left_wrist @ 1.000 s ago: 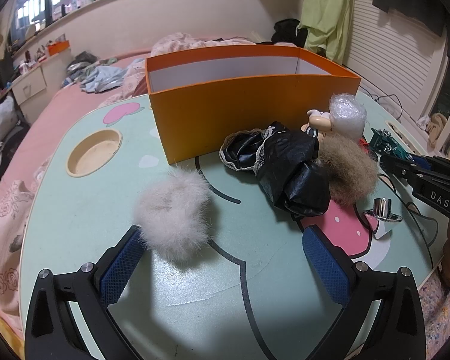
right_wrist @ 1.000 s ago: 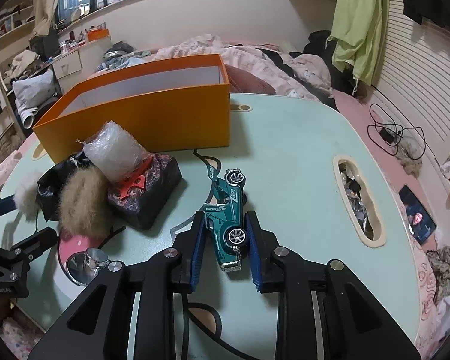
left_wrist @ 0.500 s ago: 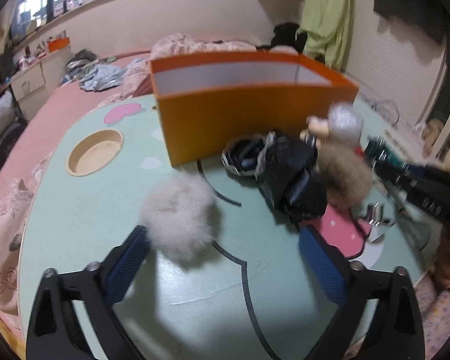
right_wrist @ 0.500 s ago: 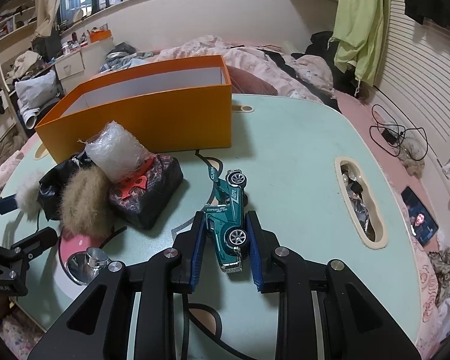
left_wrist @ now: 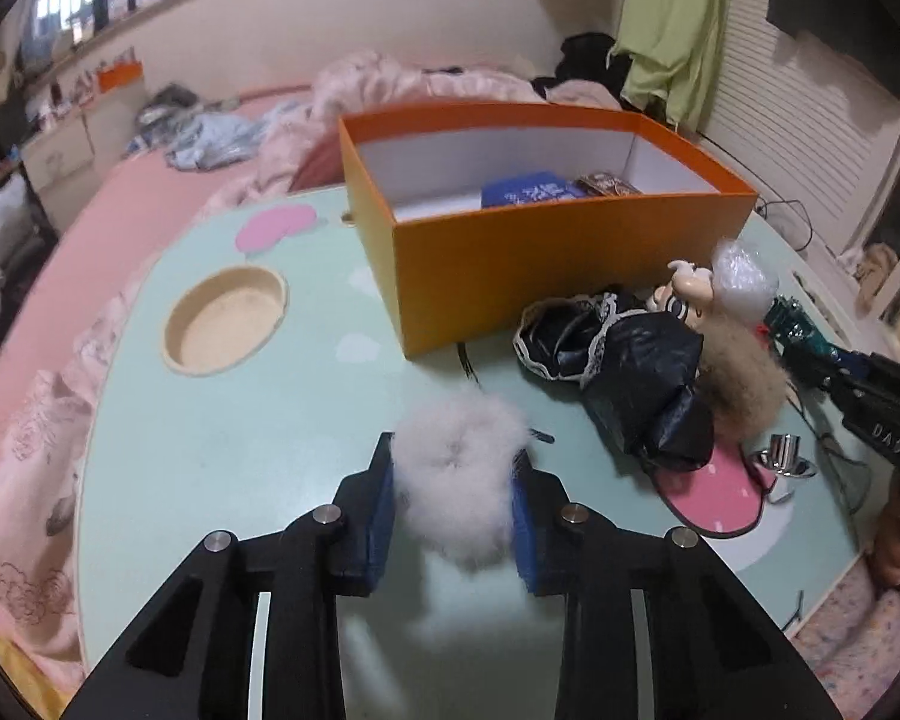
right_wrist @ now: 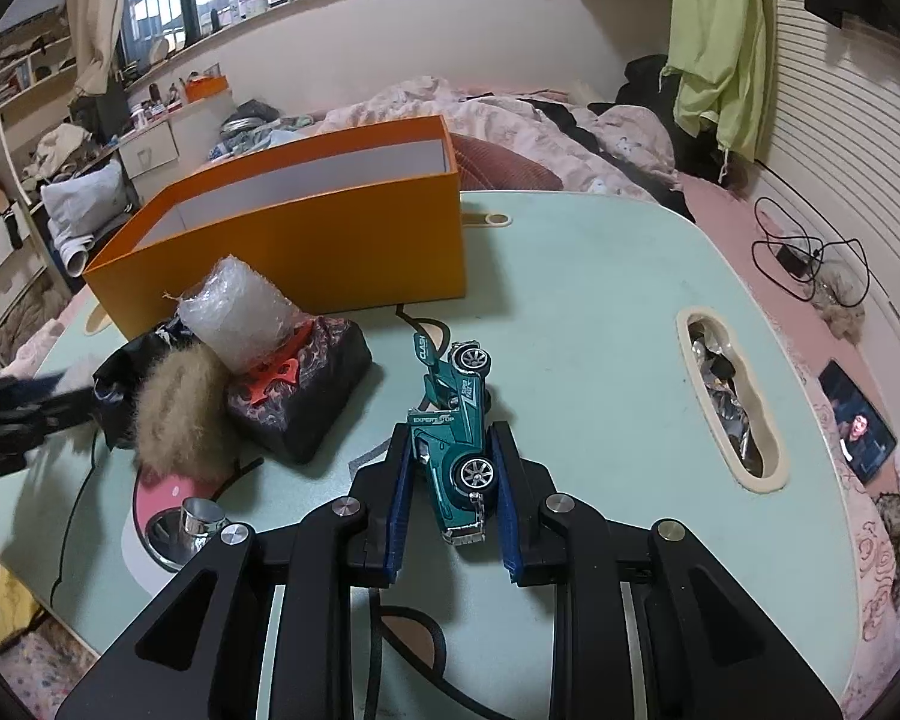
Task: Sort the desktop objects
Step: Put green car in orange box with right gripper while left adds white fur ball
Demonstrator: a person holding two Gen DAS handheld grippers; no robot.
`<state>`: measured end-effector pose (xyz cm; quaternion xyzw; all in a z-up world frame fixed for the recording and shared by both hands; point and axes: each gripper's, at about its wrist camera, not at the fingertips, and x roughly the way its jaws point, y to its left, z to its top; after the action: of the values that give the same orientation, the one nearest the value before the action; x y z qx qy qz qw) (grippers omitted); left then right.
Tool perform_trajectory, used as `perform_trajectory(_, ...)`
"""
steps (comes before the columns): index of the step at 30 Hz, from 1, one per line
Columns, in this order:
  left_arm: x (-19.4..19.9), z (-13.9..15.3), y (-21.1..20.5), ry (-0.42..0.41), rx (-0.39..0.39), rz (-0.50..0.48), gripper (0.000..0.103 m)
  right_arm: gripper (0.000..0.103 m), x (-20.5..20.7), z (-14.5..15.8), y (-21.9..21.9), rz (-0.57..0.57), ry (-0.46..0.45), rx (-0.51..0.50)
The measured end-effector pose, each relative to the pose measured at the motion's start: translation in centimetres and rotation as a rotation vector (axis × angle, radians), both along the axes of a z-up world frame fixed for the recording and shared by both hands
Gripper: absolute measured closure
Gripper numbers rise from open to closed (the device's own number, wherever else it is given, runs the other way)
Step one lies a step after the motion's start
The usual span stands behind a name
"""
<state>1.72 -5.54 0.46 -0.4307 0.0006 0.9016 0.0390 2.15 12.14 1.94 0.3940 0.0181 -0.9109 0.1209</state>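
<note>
left tool point(left_wrist: 453, 480): jaws just closed in, now clamped on white fur pompom point(left_wrist: 456, 468) above the mint counter point(left_wrist: 258, 420), short of the orange box point(left_wrist: 540, 276). right tool point(right_wrist: 453, 480): clamped on green toy car point(right_wrist: 456, 420), right of the clutter pile.

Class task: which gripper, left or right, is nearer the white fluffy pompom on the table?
Left. The left gripper has just closed its fingers on the white fluffy pompom; the right gripper holds the green toy car beyond the clutter.
</note>
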Motion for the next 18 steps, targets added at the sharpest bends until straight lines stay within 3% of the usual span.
perform_trajectory(2,0.6,0.8,0.1,0.019,0.024,-0.036,0.072,0.078,0.0,0.1,0.2,-0.002,0.001,-0.003)
perform_trajectory(5,1.6,3.7,1.1,0.129,0.0,-0.071,0.072,0.078,-0.1,0.3,1.2,-0.006,-0.006,-0.063)
perform_trajectory(7,1.1,5.4,1.4,0.158,0.022,-0.076,0.072,0.078,-0.1,0.8,1.9,-0.011,0.001,-0.101)
perform_trajectory(10,-1.2,7.2,1.4,0.156,0.11,-0.079,0.072,0.078,-0.3,2.5,2.2,0.009,0.012,-0.154)
perform_trajectory(13,-4.2,8.1,2.2,0.158,0.128,-0.064,0.072,0.078,-1.4,5.1,1.4,0.073,0.034,-0.22)
perform_trajectory(18,-10.4,7.3,2.2,0.058,0.215,-0.004,0.071,0.078,-6.1,7.7,-3.0,0.139,0.052,-0.154)
